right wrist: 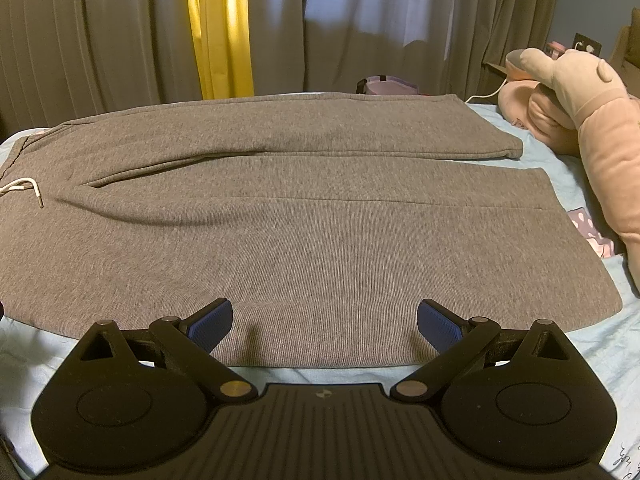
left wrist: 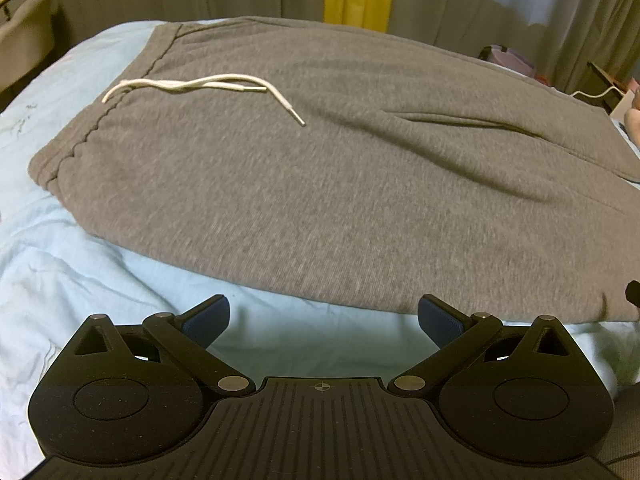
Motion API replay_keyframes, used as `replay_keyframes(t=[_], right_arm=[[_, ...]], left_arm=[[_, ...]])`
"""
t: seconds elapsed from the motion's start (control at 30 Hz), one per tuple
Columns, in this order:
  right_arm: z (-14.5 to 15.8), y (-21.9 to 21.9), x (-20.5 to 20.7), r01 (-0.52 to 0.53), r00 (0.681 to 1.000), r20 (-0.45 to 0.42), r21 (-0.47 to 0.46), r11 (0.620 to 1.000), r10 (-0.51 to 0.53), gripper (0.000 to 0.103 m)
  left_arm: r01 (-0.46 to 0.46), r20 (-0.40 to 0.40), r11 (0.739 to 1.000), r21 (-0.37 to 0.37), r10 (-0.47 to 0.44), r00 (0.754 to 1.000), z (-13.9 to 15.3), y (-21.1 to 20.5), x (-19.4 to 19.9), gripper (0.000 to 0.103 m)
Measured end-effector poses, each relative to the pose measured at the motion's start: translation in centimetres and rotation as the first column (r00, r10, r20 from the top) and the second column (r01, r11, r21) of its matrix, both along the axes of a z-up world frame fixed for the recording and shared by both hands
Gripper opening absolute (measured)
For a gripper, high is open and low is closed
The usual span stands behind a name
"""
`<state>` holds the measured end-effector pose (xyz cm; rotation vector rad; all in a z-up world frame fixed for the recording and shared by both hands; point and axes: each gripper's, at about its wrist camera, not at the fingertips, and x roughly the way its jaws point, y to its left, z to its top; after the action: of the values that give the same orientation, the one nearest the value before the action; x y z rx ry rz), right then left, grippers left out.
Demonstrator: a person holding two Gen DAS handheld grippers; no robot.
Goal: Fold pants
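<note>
Grey pants (left wrist: 340, 168) lie spread flat on a bed covered by a light blue sheet (left wrist: 80, 264), waistband to the left and both legs running right. A white drawstring (left wrist: 192, 85) trails across the fabric near the waistband. The left gripper (left wrist: 323, 322), jaws spread wide and holding nothing, hovers over bare sheet just short of the pants' near edge. The right gripper (right wrist: 324, 325), likewise spread and empty, hangs above the near leg's edge. At far right, a pink plush toy (right wrist: 592, 128) rests beside the leg ends. Curtains (right wrist: 120, 40) hang behind the bed.
</note>
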<state>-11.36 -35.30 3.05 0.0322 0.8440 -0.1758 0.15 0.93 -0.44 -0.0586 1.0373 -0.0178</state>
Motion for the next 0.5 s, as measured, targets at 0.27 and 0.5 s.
replay_keyframes(t=[0.27,0.5], right_arm=[[-0.02,0.06,-0.01,0.001,1.0,-0.002,0.0,1.0,-0.001,0.099],[-0.02,0.0,0.03,0.002,1.0,-0.004,0.004,1.0,-0.002,0.099]], left_arm=[[0.001,0.0,1.0,-0.001,-0.001,1.0,-0.02,0.01,0.0,0.103],[-0.003,-0.002,1.0,-0.007,0.003,1.0,-0.08,0.09,-0.03,0.103]])
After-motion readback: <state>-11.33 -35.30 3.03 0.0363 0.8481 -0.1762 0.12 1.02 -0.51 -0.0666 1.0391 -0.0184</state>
